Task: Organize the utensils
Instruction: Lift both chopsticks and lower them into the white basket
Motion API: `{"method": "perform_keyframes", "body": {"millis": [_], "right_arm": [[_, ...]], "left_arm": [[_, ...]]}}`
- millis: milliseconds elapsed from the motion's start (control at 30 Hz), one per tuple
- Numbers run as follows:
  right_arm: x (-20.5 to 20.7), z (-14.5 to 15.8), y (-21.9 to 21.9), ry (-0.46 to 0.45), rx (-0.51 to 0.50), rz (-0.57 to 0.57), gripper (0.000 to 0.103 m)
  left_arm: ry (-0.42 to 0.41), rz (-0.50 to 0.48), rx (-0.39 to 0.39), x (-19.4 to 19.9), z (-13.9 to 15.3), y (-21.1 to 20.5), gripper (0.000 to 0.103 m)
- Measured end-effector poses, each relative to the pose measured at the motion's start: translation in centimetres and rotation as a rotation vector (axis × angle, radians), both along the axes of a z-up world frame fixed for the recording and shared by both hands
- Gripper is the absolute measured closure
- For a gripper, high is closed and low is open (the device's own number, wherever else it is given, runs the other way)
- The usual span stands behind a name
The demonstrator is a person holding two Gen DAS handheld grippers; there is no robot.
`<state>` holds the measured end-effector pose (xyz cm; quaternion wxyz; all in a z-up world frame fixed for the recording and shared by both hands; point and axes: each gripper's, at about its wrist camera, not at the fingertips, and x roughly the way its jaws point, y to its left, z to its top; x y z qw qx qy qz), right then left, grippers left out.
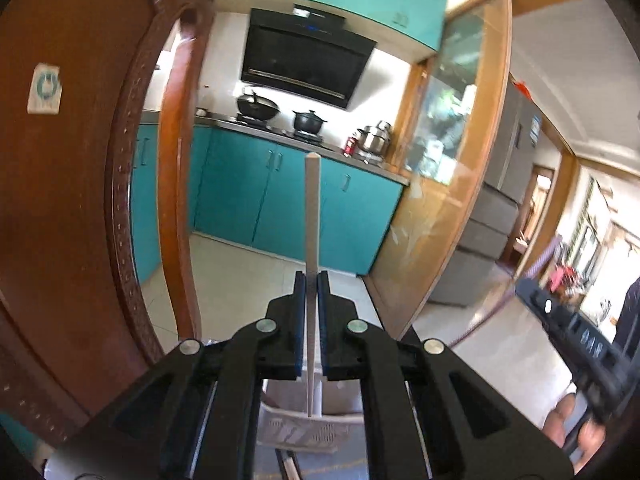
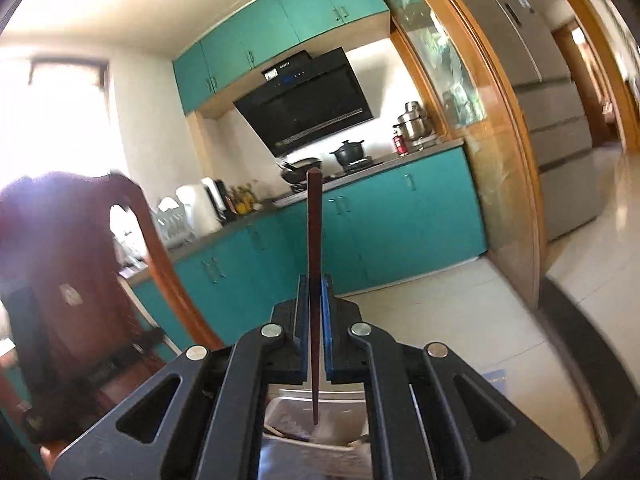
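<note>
My left gripper (image 1: 311, 280) is shut on a white chopstick (image 1: 311, 216) that stands upright between its blue pads, its thin end hanging down over a white slotted utensil holder (image 1: 300, 428). My right gripper (image 2: 315, 282) is shut on a dark reddish-brown chopstick (image 2: 314, 224), also upright, its thin end pointing down into a white compartment of a utensil holder (image 2: 316, 404) that holds several dark utensils. The right gripper's body (image 1: 576, 336) shows at the right edge of the left wrist view, held by a hand.
A carved brown wooden chair back (image 1: 80, 200) stands close on the left; it also shows in the right wrist view (image 2: 72, 264). Teal kitchen cabinets (image 1: 280, 196), a stove with pots, a range hood and a grey fridge (image 2: 560, 120) lie beyond. A wood-framed glass partition (image 1: 452, 160) stands right.
</note>
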<state>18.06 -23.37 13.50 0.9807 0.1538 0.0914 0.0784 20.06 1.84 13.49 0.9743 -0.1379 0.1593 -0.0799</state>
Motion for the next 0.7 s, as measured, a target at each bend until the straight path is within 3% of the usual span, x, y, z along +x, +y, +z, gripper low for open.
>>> {"method": "perform_keyframes", "body": {"millis": [133,267,533,700], "right_arm": [[1.2,-2.5,2.1,0.052,-0.105,0.013,0.097],[1.0,-4.2,3.9,0.074,-0.206,0.014,0.097],[0.1,-5.7,4.1,0.115,-0.228,0.027,0.096],[-1.2,-5.5,3.8,0.103,-0.233,0.026,0.089]], "left_arm": [[-0.001,0.066,0.023,1.3,-1.9,0.2,0.096],[0.054,0.073,0.049,2.8,-4.1,-0.3,0.096],[0.085,0.052,0.125,2.1,-6.1,-2.4,0.096],[0.084,0.036,0.139,1.2,-6.7,-2.7,0.096]]}}
